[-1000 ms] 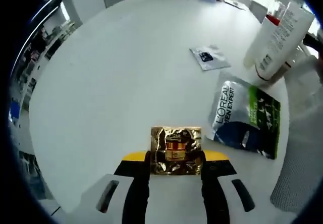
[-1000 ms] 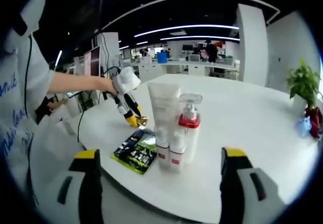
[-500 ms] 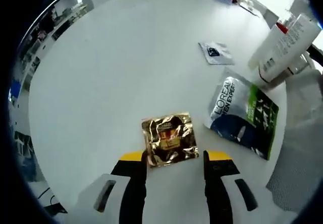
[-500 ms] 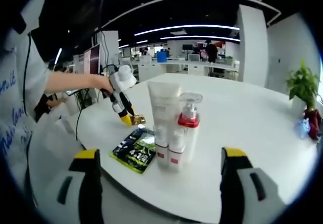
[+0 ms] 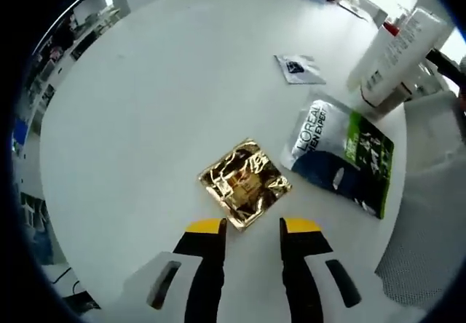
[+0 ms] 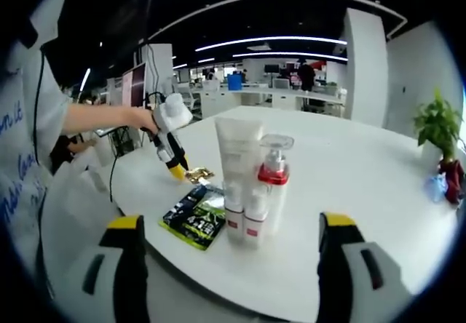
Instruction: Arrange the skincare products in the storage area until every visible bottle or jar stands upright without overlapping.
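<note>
Gold foil sachet (image 5: pixel 245 185) flat on counter (image 5: pixel 145 105): light, crinkly, slippery; pinch near edge. Left tool (image 5: pixel 251 228) narrowly parted, empty; right tool (image 6: pixel 226 228) wide.

Readable text, left gripper view: the flat blue, silver and green sachet (image 5: pixel 337 161), right of centre, carries "L'OREAL" with "MEN EXPERT" beneath it along its silver upper-left end. Print on the crinkled gold foil sachet (image 5: pixel 245 184) at centre and on the white tube (image 5: pixel 397 50) at upper right is too small to read.
</note>
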{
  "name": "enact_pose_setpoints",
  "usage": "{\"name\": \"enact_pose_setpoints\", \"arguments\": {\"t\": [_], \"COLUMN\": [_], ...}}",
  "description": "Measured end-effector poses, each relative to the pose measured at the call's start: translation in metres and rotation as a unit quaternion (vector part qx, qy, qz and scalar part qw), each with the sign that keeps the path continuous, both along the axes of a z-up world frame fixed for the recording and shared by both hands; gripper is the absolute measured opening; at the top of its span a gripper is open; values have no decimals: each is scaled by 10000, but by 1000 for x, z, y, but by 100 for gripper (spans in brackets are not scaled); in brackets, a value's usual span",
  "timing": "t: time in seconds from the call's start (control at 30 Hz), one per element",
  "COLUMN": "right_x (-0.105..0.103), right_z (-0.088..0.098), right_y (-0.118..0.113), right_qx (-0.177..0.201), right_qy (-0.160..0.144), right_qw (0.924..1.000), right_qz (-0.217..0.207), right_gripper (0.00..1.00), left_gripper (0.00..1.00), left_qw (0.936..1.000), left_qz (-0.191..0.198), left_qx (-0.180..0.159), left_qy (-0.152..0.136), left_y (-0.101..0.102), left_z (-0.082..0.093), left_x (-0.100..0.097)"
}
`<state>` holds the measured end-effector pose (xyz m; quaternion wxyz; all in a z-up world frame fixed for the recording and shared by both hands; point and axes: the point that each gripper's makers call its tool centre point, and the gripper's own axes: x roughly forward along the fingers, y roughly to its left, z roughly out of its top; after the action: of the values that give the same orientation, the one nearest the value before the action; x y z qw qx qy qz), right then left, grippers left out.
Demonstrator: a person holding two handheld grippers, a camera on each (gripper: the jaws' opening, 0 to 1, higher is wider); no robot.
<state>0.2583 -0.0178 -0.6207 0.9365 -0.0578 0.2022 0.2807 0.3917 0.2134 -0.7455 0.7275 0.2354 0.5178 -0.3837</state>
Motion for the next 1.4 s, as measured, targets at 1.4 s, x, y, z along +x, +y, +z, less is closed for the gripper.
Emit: {"name": "enact_pose_setpoints", "arguments": {"t": [1.4], "right_x": [2], "right_z": [4], "right_y": [-1], "right_qx": [255], "right_qy": [-2], "right_qw": [9997], "right_qz": [5], "right_gripper": [100], "left_gripper": [50], "left_qw": [9537], "left_qz": [-2971], "left_qx": [262], "left_qy": [-383], "left_y": [-33], "left_z": [-6], "left_x": [22]}}
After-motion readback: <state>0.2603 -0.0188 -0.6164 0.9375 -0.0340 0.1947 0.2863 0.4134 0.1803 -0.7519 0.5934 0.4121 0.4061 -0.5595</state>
